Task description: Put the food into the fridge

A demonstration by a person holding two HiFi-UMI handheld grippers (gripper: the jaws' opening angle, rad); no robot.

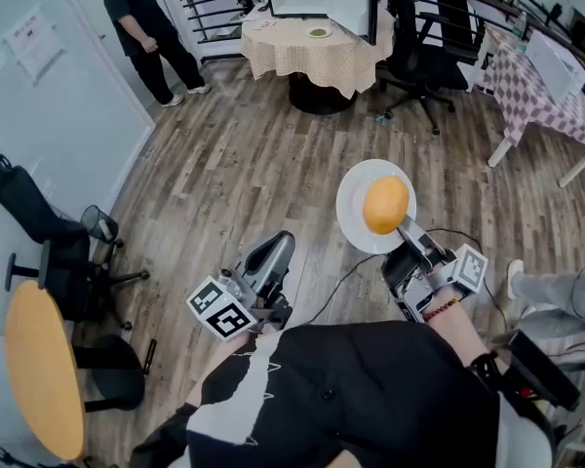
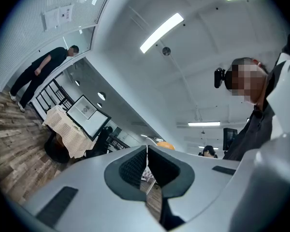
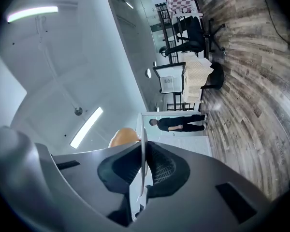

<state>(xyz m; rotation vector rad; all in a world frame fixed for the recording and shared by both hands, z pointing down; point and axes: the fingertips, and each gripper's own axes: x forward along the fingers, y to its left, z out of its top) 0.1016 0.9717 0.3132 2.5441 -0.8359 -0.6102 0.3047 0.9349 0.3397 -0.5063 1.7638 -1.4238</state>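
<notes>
The right gripper (image 1: 408, 230) was clamped on the near rim of a white plate (image 1: 355, 203), which stretched level ahead of it and carried the round orange food (image 1: 385, 204). The left gripper (image 1: 277, 248), closed and empty, was alongside, farther from the plate.

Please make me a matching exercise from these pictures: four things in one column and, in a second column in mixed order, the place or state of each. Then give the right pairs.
Things:
1. white plate
2. orange food
3. left gripper
4. yellow round table

Places or states:
A. shut, with nothing between its jaws
B. at the lower left of the head view
C. gripped by its rim in the right gripper
D. lies on the plate

Right pairs: 1-C; 2-D; 3-A; 4-B.
</notes>
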